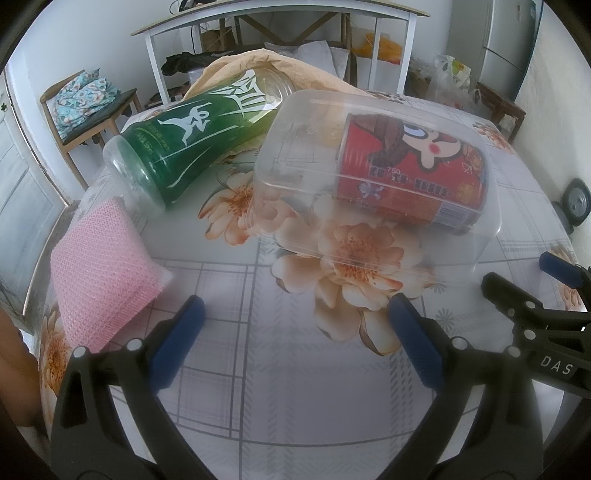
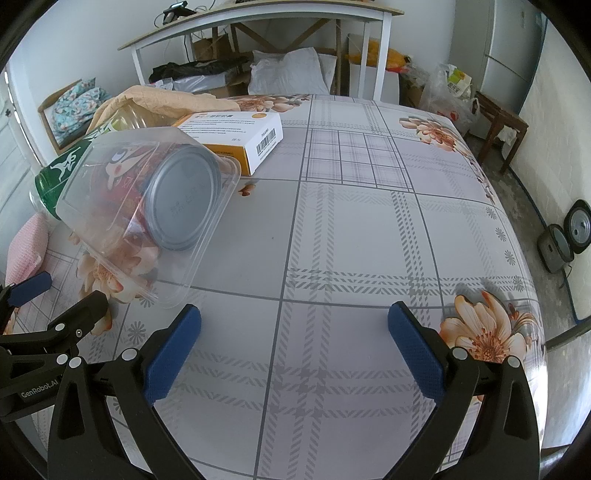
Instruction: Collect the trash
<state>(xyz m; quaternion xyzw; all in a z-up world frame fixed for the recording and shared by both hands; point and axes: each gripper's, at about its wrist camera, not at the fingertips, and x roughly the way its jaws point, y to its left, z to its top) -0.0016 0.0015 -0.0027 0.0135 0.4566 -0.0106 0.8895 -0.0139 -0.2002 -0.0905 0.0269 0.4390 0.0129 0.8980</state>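
Observation:
A clear plastic container (image 1: 373, 177) lies upside down over a red cartoon can (image 1: 410, 166) on the flowered table. It shows in the right wrist view (image 2: 144, 214) with the can's grey end (image 2: 181, 199). A green-labelled bottle (image 1: 192, 136) lies on its side to the left, resting on a tan paper bag (image 1: 251, 62). A white-and-orange box (image 2: 240, 138) lies behind. My left gripper (image 1: 295, 339) is open and empty just short of the container. My right gripper (image 2: 293, 343) is open and empty over bare table, right of the container.
A folded pink cloth (image 1: 96, 273) lies at the table's left edge. The right gripper shows at the left view's right edge (image 1: 535, 295). Beyond the table stand a white desk (image 2: 258, 22), a chair (image 1: 92, 107) with fabric, bags and a stool (image 2: 498, 114).

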